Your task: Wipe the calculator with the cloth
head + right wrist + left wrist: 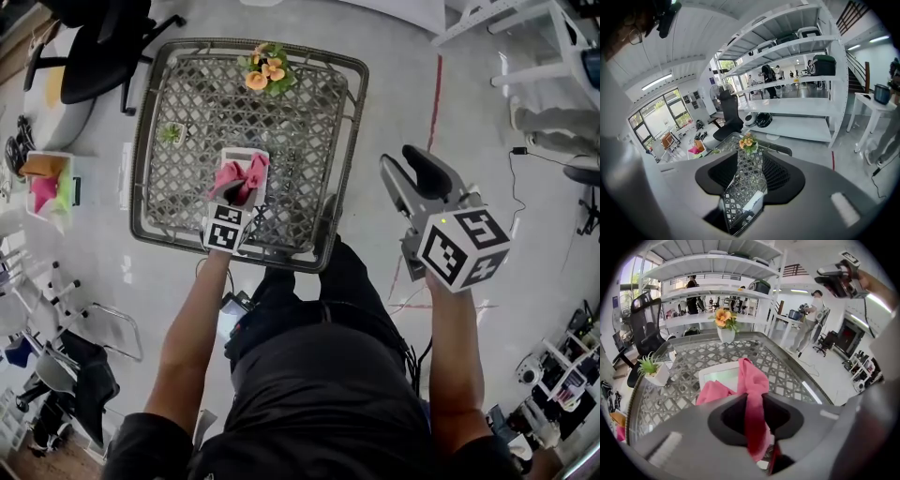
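Left of the flat white calculator [242, 156], and well apart from it, a small green plant in a white pot [172, 133] stands on the lattice-patterned worktop with a wicker rim [309, 131]. The calculator lies near the middle of that worktop, its near part covered by the crumpled pink cloth [239, 178]. My left gripper [238, 194] is clamped on a fold of that cloth, which runs up between the jaws and spills forward over the calculator's face. Beyond the calculator, at the far rim, sits a pot of orange flowers [265, 71]. Right of the calculator, past the worktop's edge and above the floor, my right gripper [403, 161] has its jaws apart with nothing between them. I judge the wiping to be under way. To do it well, I should press the loose bunch of cloth flat and sweep it across the whole face with light, even pressure. The calculator looks light and may slide, so my free gripper could steady its edge.
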Tool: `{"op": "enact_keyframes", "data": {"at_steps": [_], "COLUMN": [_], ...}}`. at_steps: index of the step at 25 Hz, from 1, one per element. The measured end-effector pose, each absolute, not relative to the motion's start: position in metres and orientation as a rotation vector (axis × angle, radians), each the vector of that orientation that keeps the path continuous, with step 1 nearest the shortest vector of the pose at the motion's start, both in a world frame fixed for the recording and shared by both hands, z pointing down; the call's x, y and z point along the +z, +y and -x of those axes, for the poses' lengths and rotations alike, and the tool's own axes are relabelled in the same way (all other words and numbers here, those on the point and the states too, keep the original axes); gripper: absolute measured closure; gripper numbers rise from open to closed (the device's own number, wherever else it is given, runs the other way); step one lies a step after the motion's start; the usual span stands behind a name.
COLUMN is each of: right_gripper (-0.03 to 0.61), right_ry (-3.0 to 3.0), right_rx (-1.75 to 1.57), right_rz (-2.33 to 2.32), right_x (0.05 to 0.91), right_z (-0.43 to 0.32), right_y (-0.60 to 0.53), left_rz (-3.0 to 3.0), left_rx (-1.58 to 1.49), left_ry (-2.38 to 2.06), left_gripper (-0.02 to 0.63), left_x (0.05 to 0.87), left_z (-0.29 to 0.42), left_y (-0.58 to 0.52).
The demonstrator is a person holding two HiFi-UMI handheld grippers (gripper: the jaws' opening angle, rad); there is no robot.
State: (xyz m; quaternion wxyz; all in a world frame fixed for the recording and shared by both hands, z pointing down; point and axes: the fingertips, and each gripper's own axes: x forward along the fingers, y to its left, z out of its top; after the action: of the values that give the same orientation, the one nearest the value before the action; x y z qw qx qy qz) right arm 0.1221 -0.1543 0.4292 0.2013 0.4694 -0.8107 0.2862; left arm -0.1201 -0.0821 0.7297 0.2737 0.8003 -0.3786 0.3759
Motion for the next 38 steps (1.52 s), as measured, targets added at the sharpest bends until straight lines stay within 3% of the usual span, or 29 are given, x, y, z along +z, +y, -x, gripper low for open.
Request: {"op": "enact_keyframes", "data": {"at_steps": [17,38], "right_gripper": [0.417,0.417], "right_ry": [-2.249,-2.251], "right_rx": [0.812,0.811], "right_rz": [-1.327,-1.285], "right_x": [0.432,0.437], "right_z": [-0.136,-0.11], "right_y": [-0.16,-0.159], "left_rz": [-2.287,-2.105], "left_rx": [0.915,0.933], "left_ry": [-0.827,-1.03], "left_gripper": [0.476,0.476], "left_x": [0.702,0.73], "left_z": [0.037,0.142], "left_y": [-0.073,-0.089]}}
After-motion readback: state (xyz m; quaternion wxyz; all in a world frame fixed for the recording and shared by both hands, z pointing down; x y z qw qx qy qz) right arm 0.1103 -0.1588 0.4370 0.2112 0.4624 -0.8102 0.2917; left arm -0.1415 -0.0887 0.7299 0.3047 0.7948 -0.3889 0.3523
